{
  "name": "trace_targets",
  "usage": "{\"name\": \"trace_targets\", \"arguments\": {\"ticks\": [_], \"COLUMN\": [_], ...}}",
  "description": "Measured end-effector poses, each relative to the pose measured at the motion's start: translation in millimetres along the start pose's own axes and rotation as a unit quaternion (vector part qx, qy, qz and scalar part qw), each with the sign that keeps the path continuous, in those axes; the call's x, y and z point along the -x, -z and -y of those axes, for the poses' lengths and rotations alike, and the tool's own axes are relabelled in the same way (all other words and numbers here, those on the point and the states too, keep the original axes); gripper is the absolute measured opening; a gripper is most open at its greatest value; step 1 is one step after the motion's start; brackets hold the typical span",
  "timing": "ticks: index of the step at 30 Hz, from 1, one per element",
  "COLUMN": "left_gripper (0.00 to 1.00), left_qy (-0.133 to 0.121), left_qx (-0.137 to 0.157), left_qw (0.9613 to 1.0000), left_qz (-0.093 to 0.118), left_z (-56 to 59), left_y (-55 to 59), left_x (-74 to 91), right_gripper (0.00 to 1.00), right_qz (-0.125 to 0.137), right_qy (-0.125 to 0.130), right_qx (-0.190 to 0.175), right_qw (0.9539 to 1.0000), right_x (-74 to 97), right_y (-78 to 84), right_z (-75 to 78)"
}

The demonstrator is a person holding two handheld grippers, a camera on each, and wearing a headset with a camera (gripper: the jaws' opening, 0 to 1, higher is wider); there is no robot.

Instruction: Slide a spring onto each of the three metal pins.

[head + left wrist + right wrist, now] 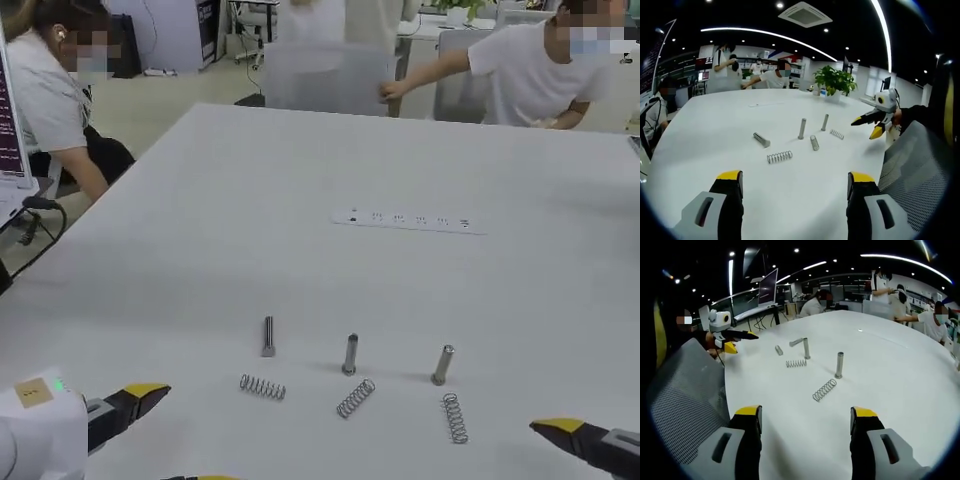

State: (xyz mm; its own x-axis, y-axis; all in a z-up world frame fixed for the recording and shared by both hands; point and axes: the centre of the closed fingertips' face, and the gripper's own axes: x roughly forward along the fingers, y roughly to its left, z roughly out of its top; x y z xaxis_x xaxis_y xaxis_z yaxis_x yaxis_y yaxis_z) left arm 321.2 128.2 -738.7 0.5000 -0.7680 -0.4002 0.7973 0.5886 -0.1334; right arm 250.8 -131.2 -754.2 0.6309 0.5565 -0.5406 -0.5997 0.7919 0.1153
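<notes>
Three metal pins are on the white table. The left pin (268, 336) lies on its side; the middle pin (350, 354) and right pin (443, 365) stand upright. One spring lies in front of each: left spring (262, 387), middle spring (356, 398), right spring (455, 417). My left gripper (178, 435) is open at the table's near left edge, short of the left spring (779, 157) and the lying pin (761, 140). My right gripper (570, 432) is open at the near right, a way back from the right spring (824, 389) and right pin (839, 365). Nothing is between either pair of fingers.
A white power strip (408, 220) lies mid-table beyond the pins. People sit and stand at the far and left sides. A grey mesh chair back (687, 400) is close under the grippers. A laptop with cables (12, 150) sits at the left edge.
</notes>
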Motion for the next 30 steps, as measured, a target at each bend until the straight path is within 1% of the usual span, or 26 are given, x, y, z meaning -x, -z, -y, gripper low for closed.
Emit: {"name": "trace_targets", "arguments": {"ticks": [5,9,13,22,29,30], "left_gripper": [0.83,0.82,0.79,0.73,0.69,0.69], "left_qy": [-0.001,-0.001,0.000,0.001,0.003,0.001], "left_qx": [-0.005,-0.009,-0.012,-0.015,-0.023,-0.027], "left_qw": [1.0000,1.0000,0.9999,0.9999,0.9997,0.9996], "left_qz": [-0.001,-0.002,-0.005,-0.007,-0.009,-0.008], "left_z": [1.3,0.7,-0.2,-6.2,-13.0,-15.5], "left_y": [-3.9,-4.5,-6.3,-20.3,-30.3,-32.3], "left_x": [-0.4,-1.2,-3.9,-10.9,-17.2,-19.3], "right_gripper": [0.71,0.71,0.71,0.71,0.71,0.71], "right_qz": [0.002,0.002,0.002,0.005,0.006,0.005], "right_qy": [0.001,0.003,0.003,0.008,0.010,0.011], "right_qx": [-0.002,-0.007,-0.009,-0.007,-0.012,-0.013], "right_qw": [1.0000,1.0000,1.0000,0.9999,0.9999,0.9999], "right_x": [1.5,2.8,2.6,4.1,4.0,4.0], "right_y": [1.7,6.3,8.9,3.9,5.9,7.1], "right_z": [-0.4,-1.4,-2.3,-0.7,-2.0,-1.6]}}
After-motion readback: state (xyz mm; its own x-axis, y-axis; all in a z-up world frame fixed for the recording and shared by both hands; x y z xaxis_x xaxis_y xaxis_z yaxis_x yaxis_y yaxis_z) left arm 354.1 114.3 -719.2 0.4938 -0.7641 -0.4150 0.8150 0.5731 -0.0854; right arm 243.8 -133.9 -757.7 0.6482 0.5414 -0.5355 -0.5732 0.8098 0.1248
